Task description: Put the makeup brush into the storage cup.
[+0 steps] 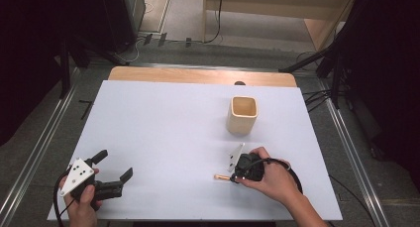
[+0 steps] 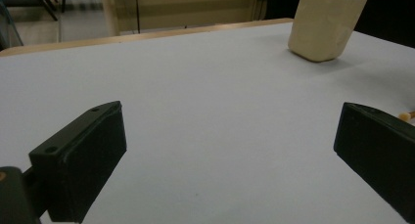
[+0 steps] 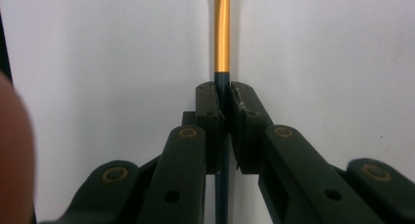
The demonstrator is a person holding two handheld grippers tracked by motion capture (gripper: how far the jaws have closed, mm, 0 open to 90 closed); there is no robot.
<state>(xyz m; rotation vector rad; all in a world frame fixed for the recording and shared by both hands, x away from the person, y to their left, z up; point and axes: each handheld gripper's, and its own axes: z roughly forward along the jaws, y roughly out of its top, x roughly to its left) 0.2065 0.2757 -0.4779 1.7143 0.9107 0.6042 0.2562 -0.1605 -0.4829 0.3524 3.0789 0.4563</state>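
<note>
A thin brush [image 1: 221,177] with a gold ferrule [image 3: 222,33], a pale tip and a dark handle lies flat on the white table sheet [image 1: 163,128], near the front right. My right gripper [image 1: 234,178] points left and is shut on the brush's dark handle; in the right gripper view its jaws [image 3: 223,94] press the handle just behind the ferrule. A cream square cup [image 1: 242,115] stands upright behind it, and is also in the left gripper view [image 2: 327,23]. My left gripper [image 1: 115,164] rests at the front left, open [image 2: 230,145], with nothing between its jaws.
The brush's pale tip [image 2: 405,116] peeks past the right jaw in the left gripper view. The wooden table edge [image 1: 198,76] runs along the back of the sheet. Dark stands and cables border the table on both sides.
</note>
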